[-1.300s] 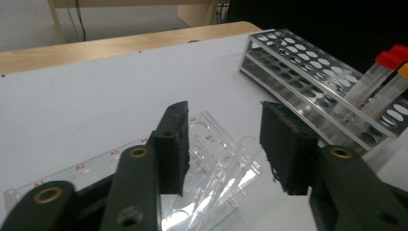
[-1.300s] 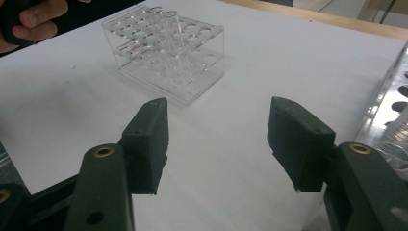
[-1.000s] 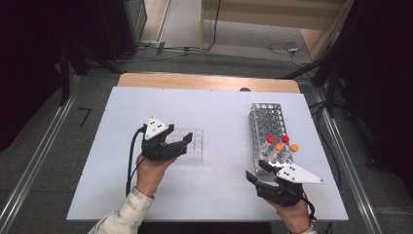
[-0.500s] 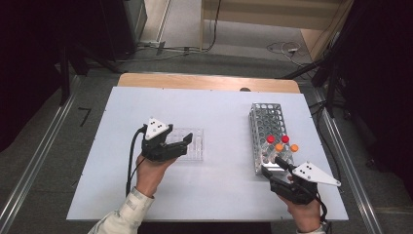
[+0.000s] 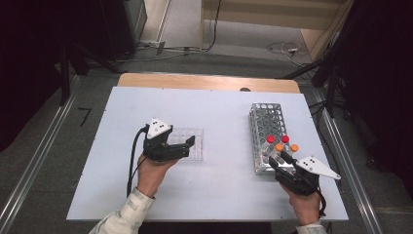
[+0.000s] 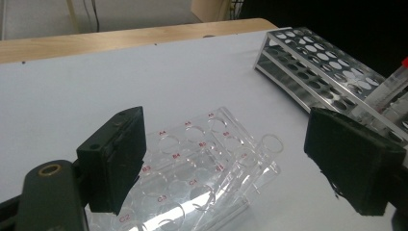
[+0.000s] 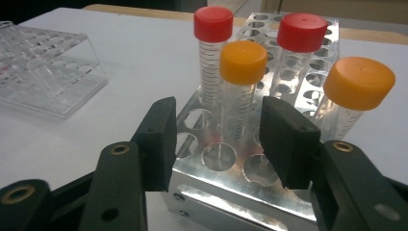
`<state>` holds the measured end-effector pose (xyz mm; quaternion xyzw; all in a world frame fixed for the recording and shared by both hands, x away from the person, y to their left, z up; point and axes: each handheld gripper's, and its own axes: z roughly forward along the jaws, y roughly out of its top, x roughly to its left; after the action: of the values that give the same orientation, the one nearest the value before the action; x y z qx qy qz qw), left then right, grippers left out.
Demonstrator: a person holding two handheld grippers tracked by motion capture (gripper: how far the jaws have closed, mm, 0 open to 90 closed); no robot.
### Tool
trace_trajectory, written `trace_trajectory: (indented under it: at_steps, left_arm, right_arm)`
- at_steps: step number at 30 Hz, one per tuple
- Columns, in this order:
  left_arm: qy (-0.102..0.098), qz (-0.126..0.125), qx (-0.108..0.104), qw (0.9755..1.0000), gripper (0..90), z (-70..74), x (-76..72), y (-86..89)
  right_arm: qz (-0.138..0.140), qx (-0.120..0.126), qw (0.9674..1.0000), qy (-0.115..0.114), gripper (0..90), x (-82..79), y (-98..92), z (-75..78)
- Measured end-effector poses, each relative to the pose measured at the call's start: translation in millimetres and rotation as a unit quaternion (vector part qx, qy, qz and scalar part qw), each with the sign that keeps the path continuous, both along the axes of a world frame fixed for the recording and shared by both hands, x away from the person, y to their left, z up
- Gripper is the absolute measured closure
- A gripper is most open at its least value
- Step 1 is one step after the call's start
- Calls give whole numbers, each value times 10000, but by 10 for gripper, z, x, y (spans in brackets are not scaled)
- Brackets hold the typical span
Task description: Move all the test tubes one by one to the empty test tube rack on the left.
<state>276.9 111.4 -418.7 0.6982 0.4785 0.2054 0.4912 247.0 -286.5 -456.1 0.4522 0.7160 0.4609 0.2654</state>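
A clear plastic tube rack (image 5: 194, 134) (image 6: 202, 168) lies left of centre on the white table. My left gripper (image 5: 189, 147) (image 6: 226, 163) is open over its near left part; its jaws have just been opening and the pads stand clear of the plastic. A metal tube rack (image 5: 267, 124) (image 7: 226, 192) stands at the right. Its near end holds two red-capped tubes (image 5: 271, 139) (image 7: 213, 24) and two orange-capped tubes (image 5: 279, 146) (image 7: 243, 62). My right gripper (image 5: 278, 162) (image 7: 219, 139) is at that near end. Its jaws have just been closing, open on either side of the middle orange-capped tube without touching it.
The far holes of the metal rack (image 6: 317, 57) hold no tubes. A wooden strip (image 5: 209, 82) runs along the table's far edge. The left gripper's black cable (image 5: 131, 161) trails toward the front edge. Bare table (image 5: 224, 161) lies between the two racks.
The right gripper has moved right and up to the metal rack's near end, with its jaws narrower. The left gripper has stayed in place with its jaws a little wider.
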Motion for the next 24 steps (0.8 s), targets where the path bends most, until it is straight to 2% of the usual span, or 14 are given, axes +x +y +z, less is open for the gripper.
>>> trace_trajectory:
  at_steps: [8,14,24]
  left_arm:
    - [-20,-71,-25,10000,131,9,-12,-8]
    - [71,-111,-15,9999,105,3,-6,-21]
    - [97,-112,-34,9999,84,8,-14,-43]
  right_arm:
    - [-146,-20,9999,-59,591,103,14,-47]
    - [-201,-46,9998,-71,657,134,33,-69]
    - [-218,-93,9997,-82,708,155,39,-78]
